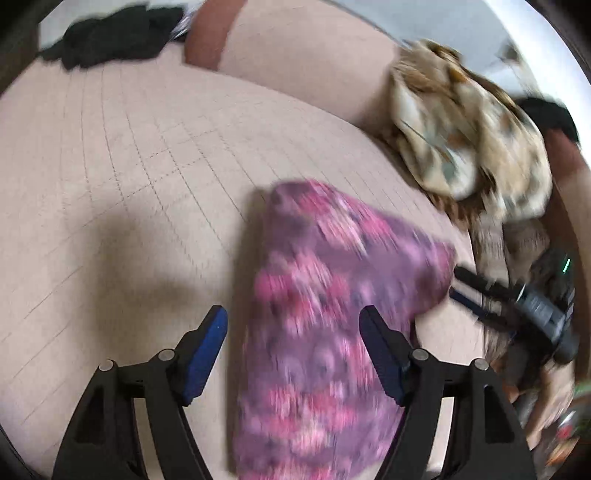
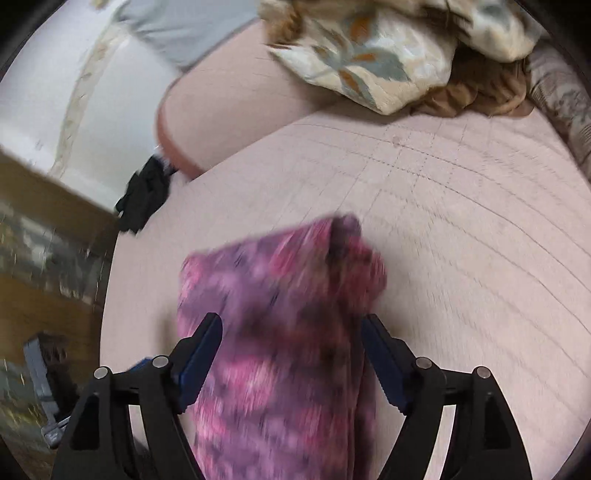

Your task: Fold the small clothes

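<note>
A small pink and purple patterned garment (image 1: 325, 314) lies folded into a long strip on the pale pink quilted bed (image 1: 129, 166); both views are motion-blurred. My left gripper (image 1: 293, 326) is open above its near end, the cloth passing between the two fingers. The right gripper shows in the left wrist view (image 1: 476, 291) at the garment's right edge. In the right wrist view the garment (image 2: 280, 332) runs between the fingers of my right gripper (image 2: 291, 332), which is open and above it. The left gripper's blue pad peeks out at lower left (image 2: 142, 363).
A floral beige cloth pile (image 1: 469, 140) and brown fabric (image 2: 476, 92) sit at the bed's far side. A black garment (image 1: 110, 33) lies at the bed's edge near a pink pillow (image 1: 314, 55). A wooden floor and clutter (image 2: 48, 277) lie beyond the bed.
</note>
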`<state>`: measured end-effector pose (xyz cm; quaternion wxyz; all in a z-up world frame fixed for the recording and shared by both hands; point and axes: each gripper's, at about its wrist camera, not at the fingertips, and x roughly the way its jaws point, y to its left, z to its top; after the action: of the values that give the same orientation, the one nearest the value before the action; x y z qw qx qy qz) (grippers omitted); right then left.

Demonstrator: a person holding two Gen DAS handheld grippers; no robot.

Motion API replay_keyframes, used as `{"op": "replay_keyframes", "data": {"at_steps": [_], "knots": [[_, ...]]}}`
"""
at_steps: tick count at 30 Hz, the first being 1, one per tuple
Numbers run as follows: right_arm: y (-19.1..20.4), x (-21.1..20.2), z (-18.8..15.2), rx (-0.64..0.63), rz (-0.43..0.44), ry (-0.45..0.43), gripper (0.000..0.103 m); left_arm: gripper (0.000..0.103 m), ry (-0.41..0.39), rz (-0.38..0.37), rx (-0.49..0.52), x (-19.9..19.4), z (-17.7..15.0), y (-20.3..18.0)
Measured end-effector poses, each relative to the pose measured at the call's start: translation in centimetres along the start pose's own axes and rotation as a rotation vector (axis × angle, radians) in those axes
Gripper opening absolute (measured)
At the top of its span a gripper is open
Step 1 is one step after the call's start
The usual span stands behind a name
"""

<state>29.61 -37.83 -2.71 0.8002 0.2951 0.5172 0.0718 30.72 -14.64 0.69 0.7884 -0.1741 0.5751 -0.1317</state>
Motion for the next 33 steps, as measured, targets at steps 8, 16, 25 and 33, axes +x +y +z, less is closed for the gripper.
{"op": "replay_keyframes", "data": {"at_steps": [8,16,25,33], "knots": [[-4.2,4.2,1.9,0.104,0.058,0.017,0.015,0.047,0.117,-0.189,-0.113,7.1,4.8,2.3],[-4.2,5.6,2.9,0.121,0.091,0.029,0.01,0.041,0.042,-0.267,-0.246,7.4,3.5,5.9],[-3.5,0.6,1.5,0.102,0.078,0.022,0.057,0.06,-0.021,-0.166,-0.193,1.7,1.1,5.9],[-2.6,4.2,-0.2,0.053,0.08,0.126,0.007,0.059,0.034,-0.033,-0.154,4.5,-1.2,5.1]]}}
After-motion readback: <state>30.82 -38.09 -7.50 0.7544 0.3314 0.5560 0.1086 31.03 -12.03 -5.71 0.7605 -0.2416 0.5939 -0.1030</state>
